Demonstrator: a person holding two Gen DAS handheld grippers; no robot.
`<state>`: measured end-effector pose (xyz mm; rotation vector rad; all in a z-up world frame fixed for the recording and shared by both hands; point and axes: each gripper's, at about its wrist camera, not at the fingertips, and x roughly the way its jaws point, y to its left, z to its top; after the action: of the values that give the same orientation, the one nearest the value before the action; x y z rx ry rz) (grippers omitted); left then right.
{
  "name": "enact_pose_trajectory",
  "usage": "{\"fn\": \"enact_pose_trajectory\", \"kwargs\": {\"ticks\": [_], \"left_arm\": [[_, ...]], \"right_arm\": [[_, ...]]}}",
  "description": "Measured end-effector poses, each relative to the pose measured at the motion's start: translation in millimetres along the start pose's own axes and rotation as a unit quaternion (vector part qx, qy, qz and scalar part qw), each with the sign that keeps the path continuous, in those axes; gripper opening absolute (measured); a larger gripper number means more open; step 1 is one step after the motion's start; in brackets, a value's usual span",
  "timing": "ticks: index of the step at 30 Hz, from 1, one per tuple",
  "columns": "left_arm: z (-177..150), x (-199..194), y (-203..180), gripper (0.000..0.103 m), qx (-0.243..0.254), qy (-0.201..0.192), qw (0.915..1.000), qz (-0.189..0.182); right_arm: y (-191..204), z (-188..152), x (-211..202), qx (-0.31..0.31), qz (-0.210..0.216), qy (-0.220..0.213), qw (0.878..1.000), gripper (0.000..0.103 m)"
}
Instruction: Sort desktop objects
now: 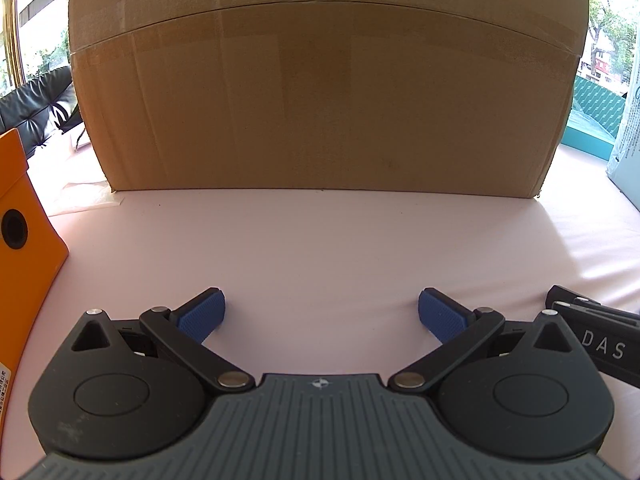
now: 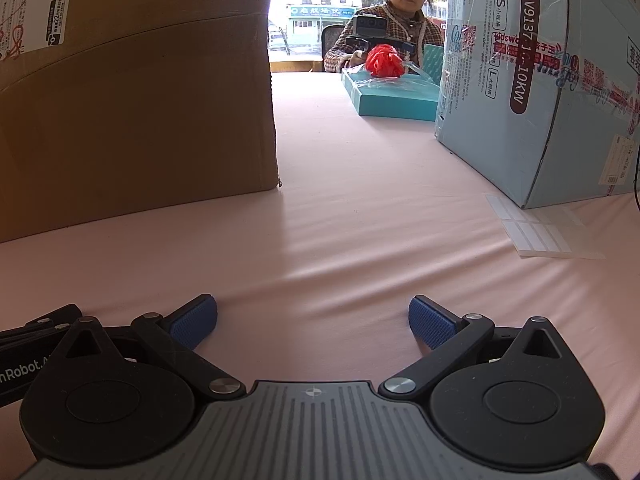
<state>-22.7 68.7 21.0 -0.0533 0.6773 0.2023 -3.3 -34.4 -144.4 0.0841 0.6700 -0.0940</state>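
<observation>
My left gripper point(image 1: 321, 316) rests low over the pink table cover point(image 1: 320, 248), open, with nothing between its blue pads. Straight ahead of it stands a large brown cardboard box point(image 1: 320, 96). My right gripper point(image 2: 313, 322) is open too and holds nothing; it lies beside the left one, whose black side shows at the left edge point(image 2: 36, 344). The same cardboard box point(image 2: 132, 92) fills the left of the right wrist view. A sheet of white stickers point(image 2: 540, 226) lies on the cover at the right.
An orange box point(image 1: 24, 248) stands at the left. A tall light-blue carton point(image 2: 540, 80) stands at the right, a flat teal box point(image 2: 392, 94) with a red bundle point(image 2: 383, 61) behind it. A person sits at the far side with another gripper device.
</observation>
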Motion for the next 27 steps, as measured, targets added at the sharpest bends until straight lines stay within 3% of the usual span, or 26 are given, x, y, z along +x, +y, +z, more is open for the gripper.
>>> {"fn": "enact_pose_trajectory", "kwargs": {"ticks": [27], "left_arm": [[-0.3, -0.5, -0.5, 0.103, -0.003, 0.000, 1.0000, -0.004]], "right_arm": [[0.5, 0.6, -0.1, -0.001, -0.001, 0.000, 1.000, 0.103]]}}
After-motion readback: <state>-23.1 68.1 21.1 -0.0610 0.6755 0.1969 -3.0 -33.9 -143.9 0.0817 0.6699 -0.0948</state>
